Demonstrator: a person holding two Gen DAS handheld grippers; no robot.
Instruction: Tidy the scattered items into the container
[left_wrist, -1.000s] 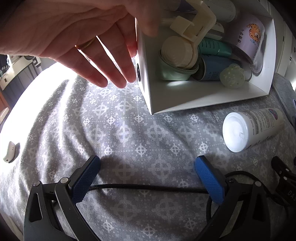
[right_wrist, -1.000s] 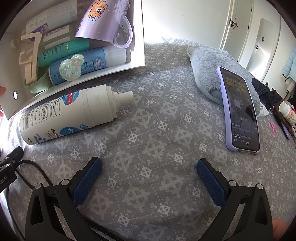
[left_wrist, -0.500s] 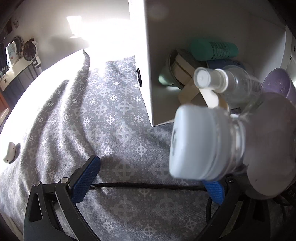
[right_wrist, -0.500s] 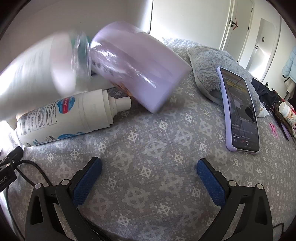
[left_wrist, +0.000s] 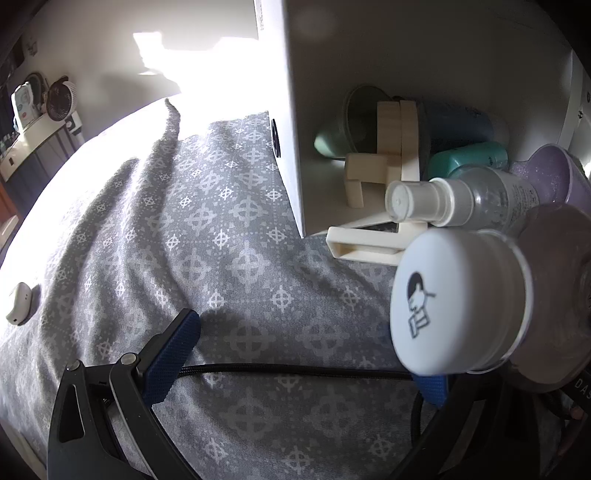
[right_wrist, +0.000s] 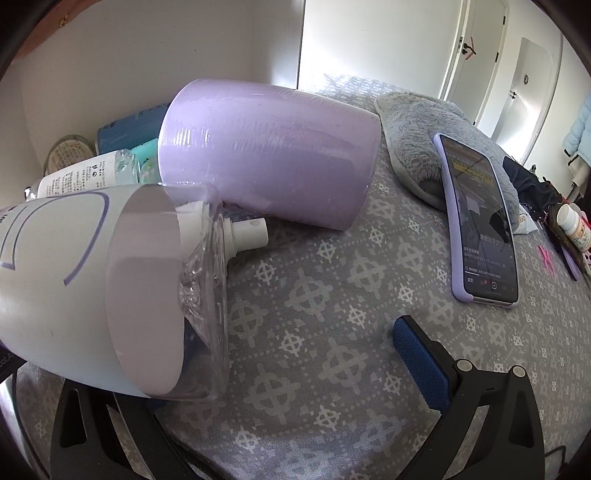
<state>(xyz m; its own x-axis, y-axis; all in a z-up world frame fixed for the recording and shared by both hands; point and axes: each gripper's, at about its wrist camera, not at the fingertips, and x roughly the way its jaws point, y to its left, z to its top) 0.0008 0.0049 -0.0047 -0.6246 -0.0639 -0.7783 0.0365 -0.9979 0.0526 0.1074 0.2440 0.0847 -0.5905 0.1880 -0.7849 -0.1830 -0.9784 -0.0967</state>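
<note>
Surface: grey patterned bedspread (right_wrist: 332, 332), sunlit bedroom. We log the white box container (left_wrist: 291, 122) tipped on its side, contents spilling from its mouth: lilac plastic cup (right_wrist: 269, 155), clear spray bottle (left_wrist: 461, 201), cream plastic clip (left_wrist: 369, 242), large white-capped bottle (left_wrist: 458, 302) lying nearest both grippers. Left gripper (left_wrist: 306, 354) and right gripper (right_wrist: 295, 365): fingers spread wide, holding nothing. Risks, in our judgement: the round bottles roll on the soft cloth; the cable (left_wrist: 295, 369) could snag a finger.

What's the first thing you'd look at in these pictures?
The big lilac cup lying on its side on the grey patterned bedspread, spilling out of the tipped white box. Right up close, a white bottle cap with a little cartoon face fills the left camera's right side. A phone in a lilac case lies beside a grey slipper.
</note>
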